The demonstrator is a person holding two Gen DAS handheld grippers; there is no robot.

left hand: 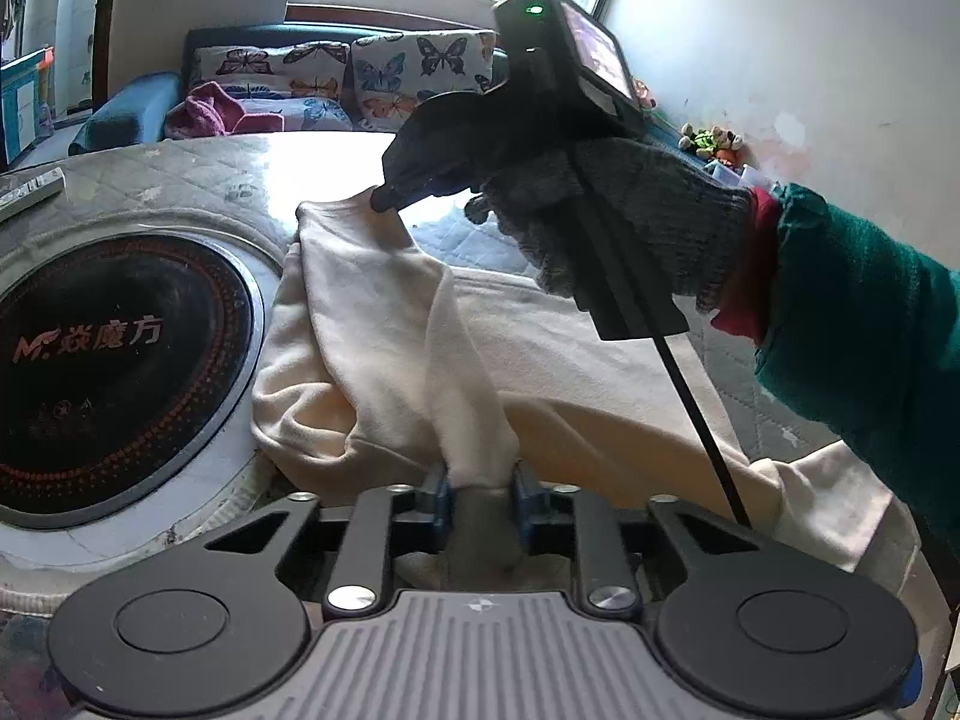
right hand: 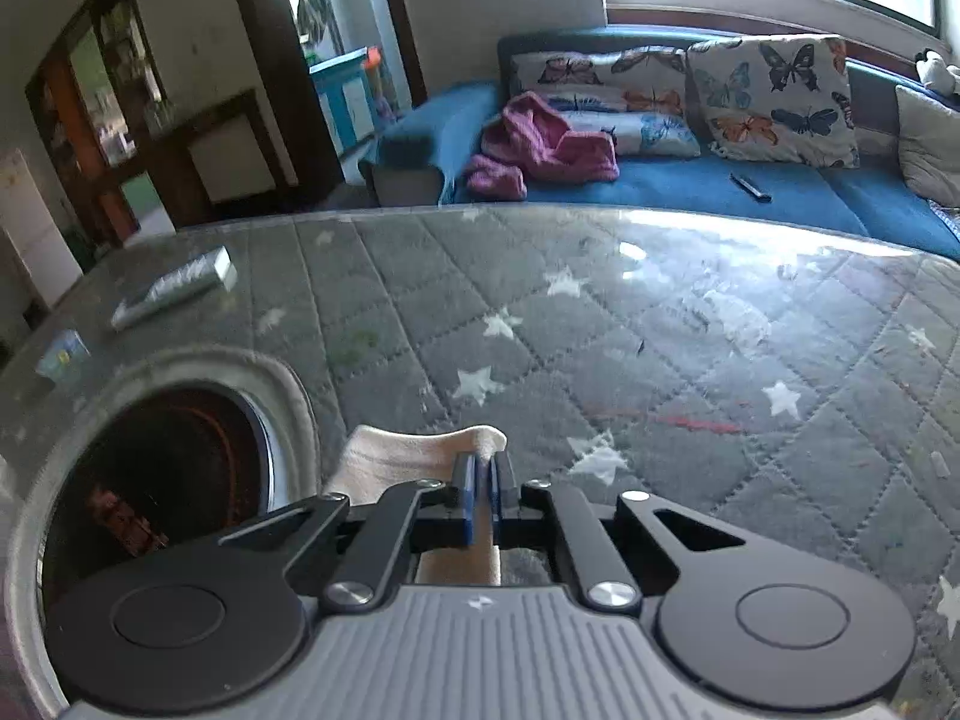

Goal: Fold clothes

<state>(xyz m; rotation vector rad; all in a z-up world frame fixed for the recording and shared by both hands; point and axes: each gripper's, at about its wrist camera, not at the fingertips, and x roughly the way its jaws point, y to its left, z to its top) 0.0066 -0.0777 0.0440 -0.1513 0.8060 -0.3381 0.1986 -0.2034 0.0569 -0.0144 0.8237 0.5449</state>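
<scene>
Left wrist: cream garment (left hand: 384, 324), soft and limp, heaped on table (left hand: 198, 174) beside cooktop (left hand: 108, 360); left gripper (left hand: 480, 483) clamped on a fold; best gripped at edges

Right wrist: right gripper (right hand: 483, 471) pinched shut on garment's corner, tilted downward; gloved hand (left hand: 606, 210) behind

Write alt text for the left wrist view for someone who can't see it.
The left gripper pinches a cream garment on a quilted table, while the gloved right hand holds the right gripper clamped on its far corner. A round black cooktop sits left.
</scene>
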